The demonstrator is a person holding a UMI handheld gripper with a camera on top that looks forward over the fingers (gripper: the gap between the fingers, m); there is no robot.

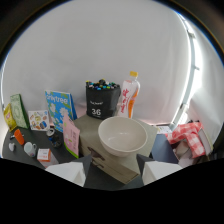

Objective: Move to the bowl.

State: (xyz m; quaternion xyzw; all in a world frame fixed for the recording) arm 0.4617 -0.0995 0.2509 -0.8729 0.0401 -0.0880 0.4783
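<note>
The white bowl (122, 136) sits centre frame on a cardboard box (112, 160), raised off the dark surface (20, 150) so it is easy to reach. The tongs (111, 172) hang released and empty, fingers spread either side below it, lined up for the approach.

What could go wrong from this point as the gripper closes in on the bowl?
The open gripper sits just short of the white bowl, which rests on a cardboard box; a push on the rim could slide or tip it. A pink card stands beside the bowl and could be knocked over. The black tub and bottle behind would be struck on overshoot.
</note>
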